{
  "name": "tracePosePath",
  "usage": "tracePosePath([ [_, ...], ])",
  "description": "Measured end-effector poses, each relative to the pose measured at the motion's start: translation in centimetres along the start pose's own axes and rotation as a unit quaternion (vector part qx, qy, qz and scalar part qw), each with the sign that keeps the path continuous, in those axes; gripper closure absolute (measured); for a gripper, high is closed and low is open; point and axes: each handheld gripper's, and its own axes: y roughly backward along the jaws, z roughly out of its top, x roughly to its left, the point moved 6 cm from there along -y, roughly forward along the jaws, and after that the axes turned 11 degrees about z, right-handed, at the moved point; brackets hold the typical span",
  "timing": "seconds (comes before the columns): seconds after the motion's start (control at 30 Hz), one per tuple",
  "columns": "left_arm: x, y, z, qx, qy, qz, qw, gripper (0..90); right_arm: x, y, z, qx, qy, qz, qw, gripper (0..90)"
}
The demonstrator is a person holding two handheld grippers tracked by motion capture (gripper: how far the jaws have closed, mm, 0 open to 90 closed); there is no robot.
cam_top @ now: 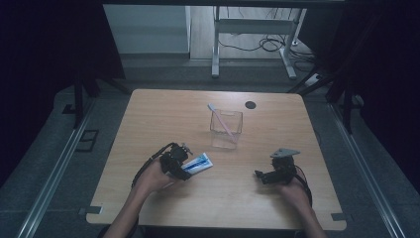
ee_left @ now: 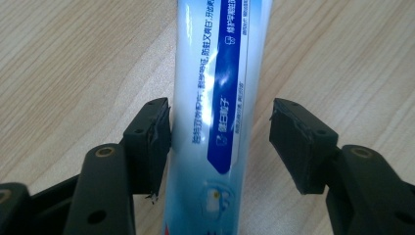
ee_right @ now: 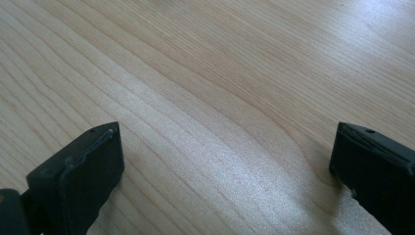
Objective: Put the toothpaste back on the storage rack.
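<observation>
Black left gripper (ee_left: 220,142) jaws straddled the glossy white-and-blue toothpaste tube (ee_left: 218,112), one pad touching, ungripped; soft, slippery, best pinched mid-body. Right gripper (ee_right: 227,161) gaped empty.

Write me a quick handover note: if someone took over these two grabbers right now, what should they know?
Left gripper: jaws astride the white-and-blue toothpaste tube lying on the wooden table; one pad touches it, the other stands clear, so no grip yet.
Right gripper: open, nothing between the jaws, over bare table.
Clear plastic box: mid-table, a pink toothbrush leaning inside.
Done: toothbrush in.
Left, probably: close on the tube, lift it, place it in the box.
</observation>
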Motion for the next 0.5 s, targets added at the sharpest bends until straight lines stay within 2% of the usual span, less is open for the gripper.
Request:
tracePosePath([
  [0.2,0.1,-0.8,0.6,0.028,-0.02,0.008,0.9994,44.7,0.0,0.0,0.0,0.0,0.0,-0.001,1.0,0.0],
  [0.37,0.1,-1.3,1.0,0.048,-0.024,-0.003,0.9986,45.0,0.0,0.0,0.0,0.0,0.0,0.0,1.0,0.0],
  [0.5,0.1,-1.3,1.3,0.057,-0.036,0.0,0.9977,47.9,0.0,0.0,0.0,0.0,0.0,0.0,1.0,0.0],
])
